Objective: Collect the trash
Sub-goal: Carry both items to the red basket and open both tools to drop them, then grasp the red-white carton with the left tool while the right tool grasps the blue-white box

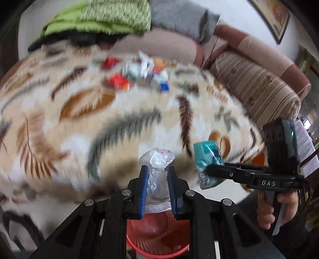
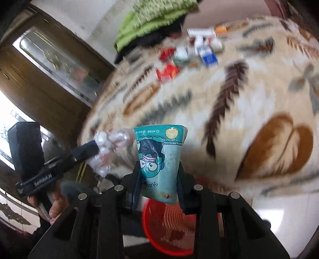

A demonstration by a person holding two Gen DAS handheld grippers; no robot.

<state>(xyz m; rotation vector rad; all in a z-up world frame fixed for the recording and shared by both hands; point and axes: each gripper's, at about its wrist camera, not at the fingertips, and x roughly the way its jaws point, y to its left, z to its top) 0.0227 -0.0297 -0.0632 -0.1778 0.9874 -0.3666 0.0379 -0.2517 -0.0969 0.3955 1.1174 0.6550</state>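
Note:
My left gripper [image 1: 157,171] is shut on a crumpled clear plastic bag [image 1: 157,159], held above a red mesh bin [image 1: 159,237] that shows below its fingers. My right gripper [image 2: 158,169] is shut on a teal snack packet [image 2: 159,155] with a cartoon face, held over the same red bin [image 2: 169,229]. The right gripper [image 1: 207,169] with the teal packet [image 1: 207,157] shows at the right of the left wrist view. The left gripper [image 2: 95,147] with the plastic bag [image 2: 105,153] shows at the left of the right wrist view. A pile of wrappers and small boxes [image 1: 139,73] lies far off on the bed.
The bed carries a cream blanket with a leaf pattern [image 1: 99,123]. Green and grey bedding [image 1: 111,18] is heaped at the far side, a striped bolster [image 1: 255,87] at the right. A wooden door [image 2: 45,65] stands left of the bed. The trash pile also shows in the right wrist view [image 2: 191,51].

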